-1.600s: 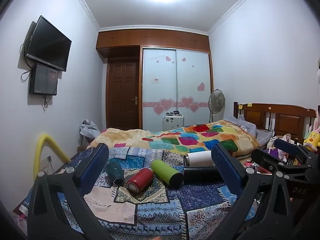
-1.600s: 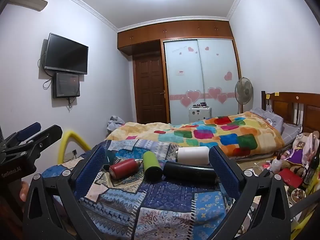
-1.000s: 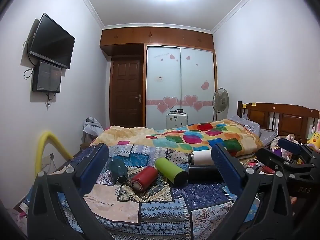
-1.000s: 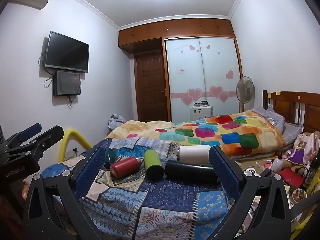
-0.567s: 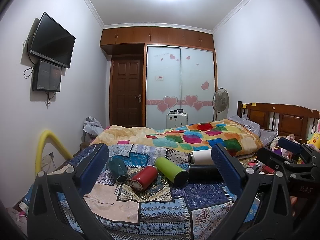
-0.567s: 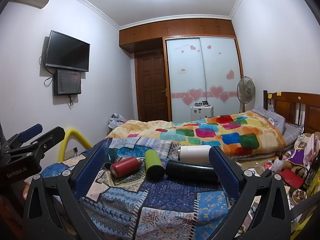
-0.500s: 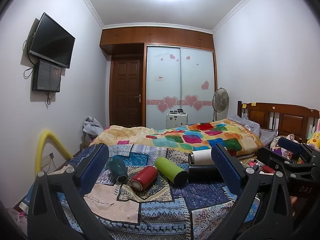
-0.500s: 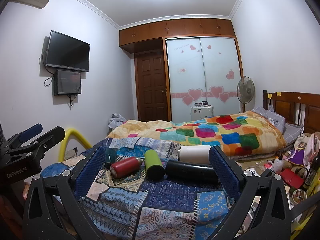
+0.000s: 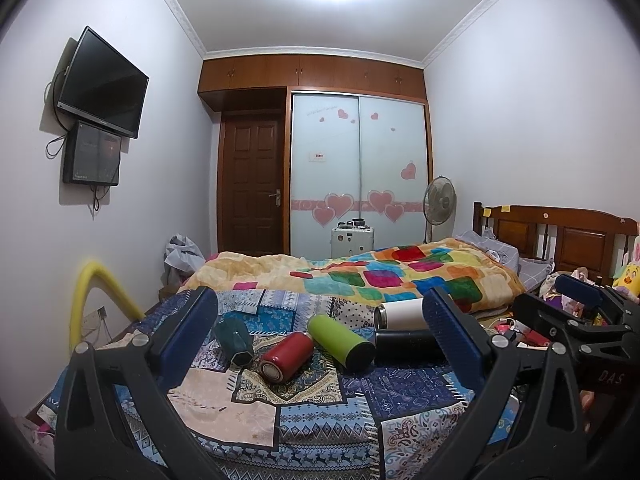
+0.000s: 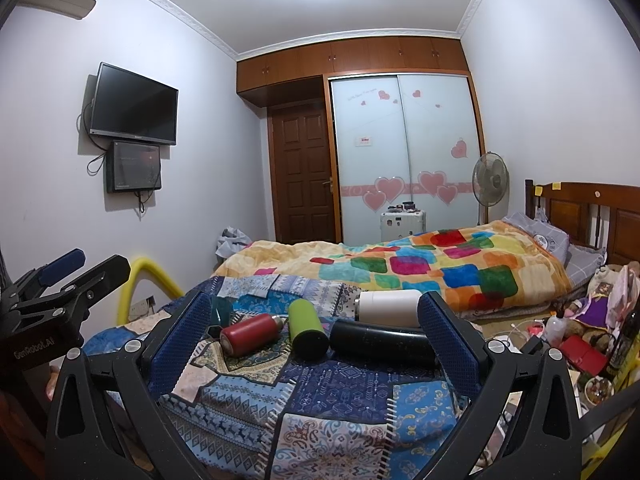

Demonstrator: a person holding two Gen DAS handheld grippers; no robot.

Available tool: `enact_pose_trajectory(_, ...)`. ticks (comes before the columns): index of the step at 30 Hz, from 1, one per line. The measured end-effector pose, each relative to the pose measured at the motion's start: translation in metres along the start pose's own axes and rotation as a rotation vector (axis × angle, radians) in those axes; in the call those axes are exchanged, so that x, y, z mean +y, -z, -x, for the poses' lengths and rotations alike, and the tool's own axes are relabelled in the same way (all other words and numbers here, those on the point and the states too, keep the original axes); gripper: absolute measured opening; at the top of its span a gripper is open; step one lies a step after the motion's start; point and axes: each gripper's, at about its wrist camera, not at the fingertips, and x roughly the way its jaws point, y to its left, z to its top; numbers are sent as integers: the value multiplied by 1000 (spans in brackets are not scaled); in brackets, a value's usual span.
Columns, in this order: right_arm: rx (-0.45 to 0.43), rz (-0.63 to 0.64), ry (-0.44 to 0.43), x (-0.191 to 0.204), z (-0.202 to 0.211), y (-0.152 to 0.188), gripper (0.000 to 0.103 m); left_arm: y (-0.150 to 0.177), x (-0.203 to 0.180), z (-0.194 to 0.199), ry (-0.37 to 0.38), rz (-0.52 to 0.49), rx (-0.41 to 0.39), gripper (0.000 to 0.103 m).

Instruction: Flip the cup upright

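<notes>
I'm looking into a home bedroom: quilted bed (image 9: 400, 276), heart-stickered wardrobe (image 9: 358, 168), wall-mounted television (image 9: 102, 84), standing fan (image 9: 440, 204).

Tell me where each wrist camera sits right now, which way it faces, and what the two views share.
Left wrist: on the left gripper, facing the door end across the patchwork cloth; its open blue fingers and the right gripper show.
Right wrist: on the right gripper, facing likewise; the left gripper shows.
Shared: red cup, green cup, black cup, white cup, all lying down.
</notes>
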Motion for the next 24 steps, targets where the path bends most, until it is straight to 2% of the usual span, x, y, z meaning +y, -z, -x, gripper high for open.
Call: enact_pose_trajectory(24, -11, -1, -12, 4, 1, -5, 103, -1, 3, -1, -14, 4, -4, 103)
